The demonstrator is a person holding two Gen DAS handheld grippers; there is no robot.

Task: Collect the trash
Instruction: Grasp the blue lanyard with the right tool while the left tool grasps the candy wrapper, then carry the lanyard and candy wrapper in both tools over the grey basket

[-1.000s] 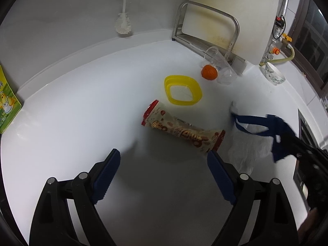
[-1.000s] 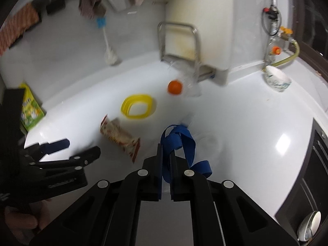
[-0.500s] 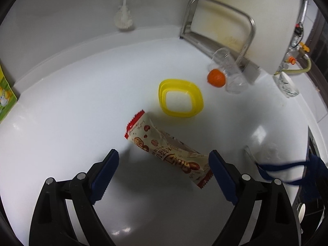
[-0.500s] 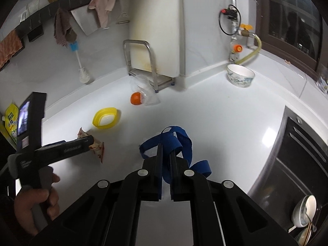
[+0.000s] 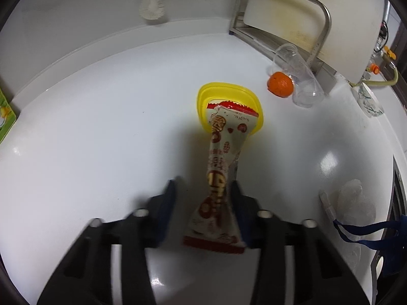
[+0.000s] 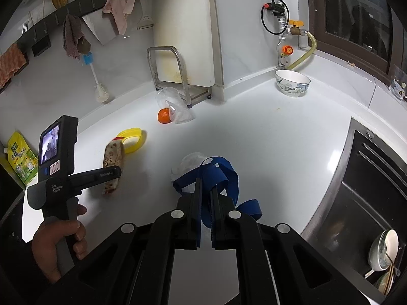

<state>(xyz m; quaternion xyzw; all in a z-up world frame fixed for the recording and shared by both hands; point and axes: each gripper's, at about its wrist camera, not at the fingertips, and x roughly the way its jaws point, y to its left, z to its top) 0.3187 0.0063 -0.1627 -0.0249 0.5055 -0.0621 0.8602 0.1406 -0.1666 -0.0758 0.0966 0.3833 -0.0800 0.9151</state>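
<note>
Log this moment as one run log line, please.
step: pick up trash | left claw: closed around snack wrapper, lifted off counter | right claw: shut on blue bag handles | remaining: plastic cup, orange

Blurring the left gripper [image 5: 203,198] fingers [image 5: 169,203], so probably, not certainly, pinching the snack wrapper [image 5: 223,162]. Covering part of the yellow lid [image 5: 203,96] behind that wrapper. Cutting off the green pouch [image 5: 5,117] at the frame edge. Hiding most of the clear bag [image 6: 189,162] behind blue straps [image 6: 216,172].
</note>
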